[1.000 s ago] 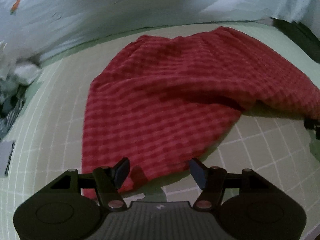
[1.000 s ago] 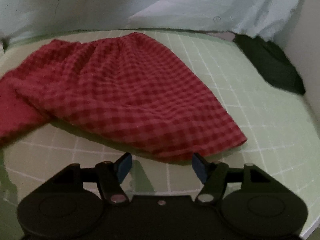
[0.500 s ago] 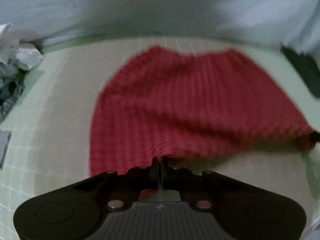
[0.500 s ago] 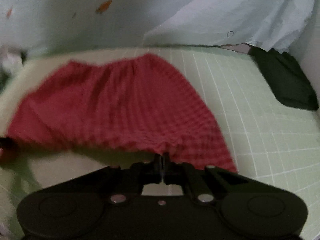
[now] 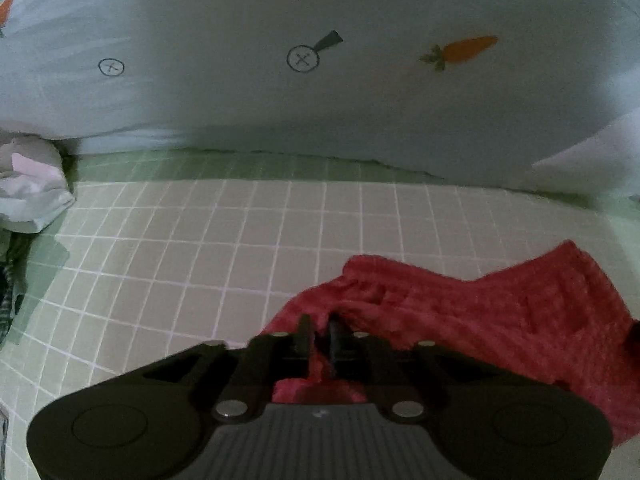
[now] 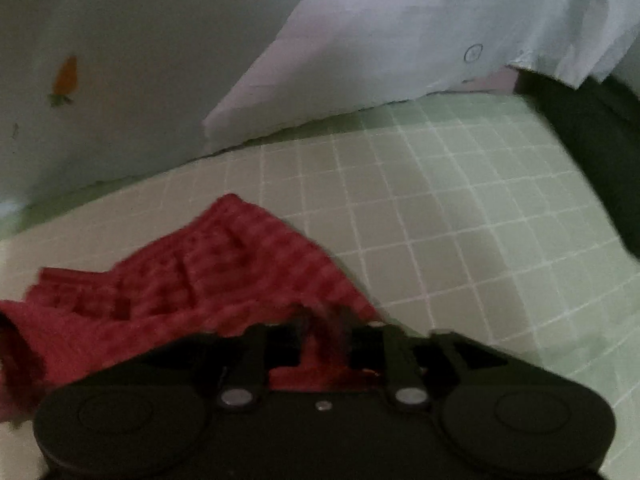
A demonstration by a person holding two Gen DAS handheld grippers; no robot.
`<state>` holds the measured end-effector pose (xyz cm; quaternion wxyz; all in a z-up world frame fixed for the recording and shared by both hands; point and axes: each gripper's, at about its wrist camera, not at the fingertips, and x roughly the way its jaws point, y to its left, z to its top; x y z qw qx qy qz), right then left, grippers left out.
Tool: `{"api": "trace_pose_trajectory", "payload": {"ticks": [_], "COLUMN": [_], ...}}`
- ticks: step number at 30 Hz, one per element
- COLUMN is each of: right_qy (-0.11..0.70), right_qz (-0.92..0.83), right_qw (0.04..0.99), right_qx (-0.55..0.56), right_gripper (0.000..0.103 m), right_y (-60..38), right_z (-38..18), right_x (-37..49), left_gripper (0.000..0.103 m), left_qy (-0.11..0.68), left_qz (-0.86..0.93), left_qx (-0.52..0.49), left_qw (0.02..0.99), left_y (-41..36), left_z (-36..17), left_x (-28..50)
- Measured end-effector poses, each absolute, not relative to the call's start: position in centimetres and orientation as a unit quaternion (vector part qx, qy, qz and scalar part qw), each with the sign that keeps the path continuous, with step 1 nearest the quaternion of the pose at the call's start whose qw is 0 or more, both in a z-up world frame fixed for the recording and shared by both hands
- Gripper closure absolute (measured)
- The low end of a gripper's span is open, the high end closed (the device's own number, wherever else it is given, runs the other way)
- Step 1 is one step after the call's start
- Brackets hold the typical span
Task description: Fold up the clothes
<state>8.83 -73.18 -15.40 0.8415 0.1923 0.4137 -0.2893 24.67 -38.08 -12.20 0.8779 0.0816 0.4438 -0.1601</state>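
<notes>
In the left wrist view, my left tongs [image 5: 319, 334] are closed on the near edge of the red checked cloth [image 5: 500, 320], which lies bunched on the green grid mat [image 5: 240, 240]; I judge a fold is in hand. In the right wrist view, my right tongs [image 6: 324, 326] also pinch the cloth's edge, held low and pointing forward. Next, both edges must land level and together.

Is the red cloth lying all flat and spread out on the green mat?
No, the red checked cloth is bunched and wrinkled, pinched in the left gripper above the green grid mat.
</notes>
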Motion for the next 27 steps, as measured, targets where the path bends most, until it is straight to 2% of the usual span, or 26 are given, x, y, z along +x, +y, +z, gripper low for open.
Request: {"api": "trace_pose_trajectory", "payload": {"ticks": [1,8,12,16,21,22,23,24,25,26,27], "right_qy": [0.404,0.363,0.389,0.390,0.395,0.395,0.395,0.395,0.394,0.392,0.388], "right_qz": [-0.295,-0.295,-0.253,-0.232,-0.217,-0.213,-0.208,-0.202,-0.196,-0.188,-0.182], "right_qw": [0.845,0.855,0.850,0.851,0.842,0.839,0.837,0.835,0.832,0.833,0.836], "right_qx": [0.190,0.225,0.248,0.265,0.296,0.306,0.317,0.327,0.337,0.343,0.342], "right_gripper": [0.057,0.054,0.056,0.056,0.057,0.057,0.061,0.067,0.087,0.102,0.103], "right_y": [-72.7,-69.3,-67.0,-66.6,-66.8,-66.9,-66.8,-66.8,-66.7,-66.6,-66.4], "right_z": [-15.0,-13.6,-15.2,-16.0,-16.6,-16.7,-16.9,-17.0,-17.2,-17.3,-17.1], "right_x": [8.4,6.3,7.2,8.2,9.0,9.1,9.0,8.9,8.8,8.7,8.5], "left_gripper": [0.076,0.075,0.074,0.070,0.072,0.078,0.091,0.095,0.101,0.102,0.102], "left_qy": [0.447,0.479,0.512,0.532,0.552,0.556,0.557,0.558,0.558,0.558,0.557], "left_qz": [-0.158,-0.181,-0.210,-0.217,-0.219,-0.220,-0.221,-0.224,-0.224,-0.223,-0.224], "left_qx": [0.069,-0.046,-0.040,-0.056,-0.084,-0.089,-0.093,-0.099,-0.106,-0.114,-0.119], "left_qw": [0.878,0.857,0.832,0.817,0.800,0.797,0.795,0.793,0.792,0.791,0.791], "left_y": [-37.7,-37.0,-39.6,-40.8,-41.7,-41.9,-41.8,-41.8,-41.8,-41.6,-41.4], "left_z": [-11.9,-10.6,-13.1,-14.7,-16.2,-16.5,-16.7,-16.9,-17.0,-17.0,-16.7], "left_x": [24.2,20.7,19.6,19.7,20.3,20.4,20.4,20.3,20.2,20.1,19.7]}}
